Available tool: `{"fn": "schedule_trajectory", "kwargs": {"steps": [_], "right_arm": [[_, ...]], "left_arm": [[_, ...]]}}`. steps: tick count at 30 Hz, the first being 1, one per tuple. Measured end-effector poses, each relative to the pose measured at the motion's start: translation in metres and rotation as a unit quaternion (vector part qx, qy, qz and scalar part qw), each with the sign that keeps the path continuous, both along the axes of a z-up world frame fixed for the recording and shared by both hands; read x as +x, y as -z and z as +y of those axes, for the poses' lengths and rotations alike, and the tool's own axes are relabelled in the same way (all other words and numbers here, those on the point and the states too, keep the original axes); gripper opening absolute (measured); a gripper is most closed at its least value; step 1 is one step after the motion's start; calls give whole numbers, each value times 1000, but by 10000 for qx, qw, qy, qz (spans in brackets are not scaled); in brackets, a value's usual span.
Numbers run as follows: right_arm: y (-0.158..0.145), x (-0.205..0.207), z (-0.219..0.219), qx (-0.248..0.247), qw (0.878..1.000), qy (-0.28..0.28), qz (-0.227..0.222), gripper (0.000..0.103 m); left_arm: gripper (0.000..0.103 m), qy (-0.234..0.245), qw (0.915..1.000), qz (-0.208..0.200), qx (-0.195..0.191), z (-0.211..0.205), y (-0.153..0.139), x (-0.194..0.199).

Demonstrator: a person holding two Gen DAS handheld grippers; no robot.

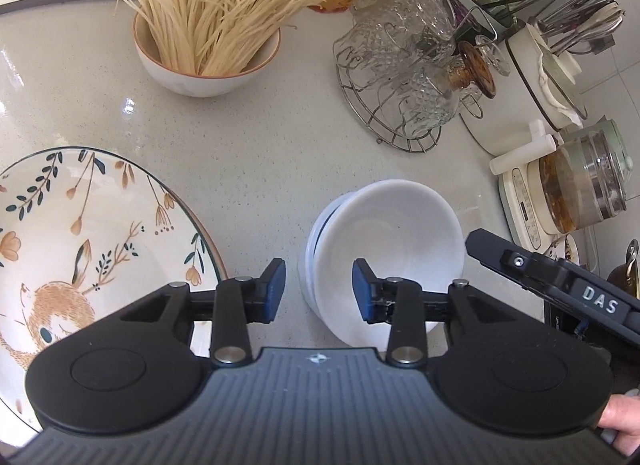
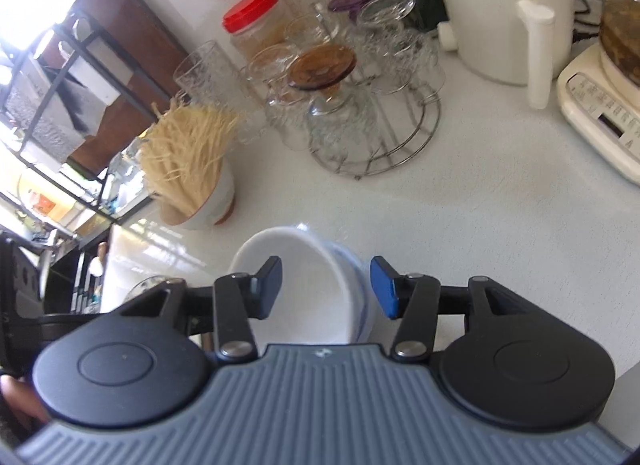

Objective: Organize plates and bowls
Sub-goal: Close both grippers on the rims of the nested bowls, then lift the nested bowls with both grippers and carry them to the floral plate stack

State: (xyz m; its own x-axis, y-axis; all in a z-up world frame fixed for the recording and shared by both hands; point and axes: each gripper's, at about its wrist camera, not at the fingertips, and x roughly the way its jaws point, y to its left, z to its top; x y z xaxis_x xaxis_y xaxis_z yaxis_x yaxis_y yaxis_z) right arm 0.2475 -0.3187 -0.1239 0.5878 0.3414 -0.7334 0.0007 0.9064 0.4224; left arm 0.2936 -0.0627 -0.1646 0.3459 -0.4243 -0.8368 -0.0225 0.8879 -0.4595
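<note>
Grippers, nearest: left gripper (image 1: 319,289) and right gripper (image 2: 326,287) both stand apart, straddling opposite rims of the white bowl stack (image 1: 384,257) on the counter (image 1: 260,153) without pressing. Stack: glazed ceramic, judged stiff, slick, chippable, moderately heavy; best pinched across the rim wall. Beyond: rabbit-pattern plate (image 1: 120,225), noodle bowl (image 1: 206,65).

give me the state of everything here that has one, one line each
left hand-held gripper: open, astride the near rim of the bowls, pads off it
right hand-held gripper: open, astride the bowls' rim, pads off it
white bowls: nested, upright, empty, on the counter
rabbit plate: flat, empty
noodle bowl: upright, full of dry noodles
glass cups: hung on the wire rack
red-lidded jar: lid on
</note>
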Motion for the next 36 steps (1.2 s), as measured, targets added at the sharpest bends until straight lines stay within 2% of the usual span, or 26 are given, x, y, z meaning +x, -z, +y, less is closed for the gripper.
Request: {"fn": "schedule_trajectory", "kwargs": {"steps": [2,5,8,10,12,17,32,36], "right_arm": [[4,4,-1,-1,10000,-24,1,49],[9,9,-1,-45,10000,-47,-5,31],[10,12,0,-14,9999,-164,-47,24],[12,15,1,16,9998,-208,-9,21],[14,18,1,78,9997,-246,29,19],[17,25,-4,237,9993,-271,66,17],[24,48,-16,650,9952,-557,475,17],[24,46,-16,655,9960,-451,405,24]], "left_arm": [[42,-14,10000,-8,5,-1,1,1],[42,-78,9999,-103,14,-2,0,0],[39,-99,9996,-250,40,-4,-2,2],[27,-125,9994,-319,25,-4,-3,4],[20,-129,9993,-340,-1,-5,-3,6],[11,-163,9992,-363,33,-6,-3,10],[10,-192,9995,-254,-27,-3,-1,20],[11,-263,9995,-189,-3,-2,2,17]]}}
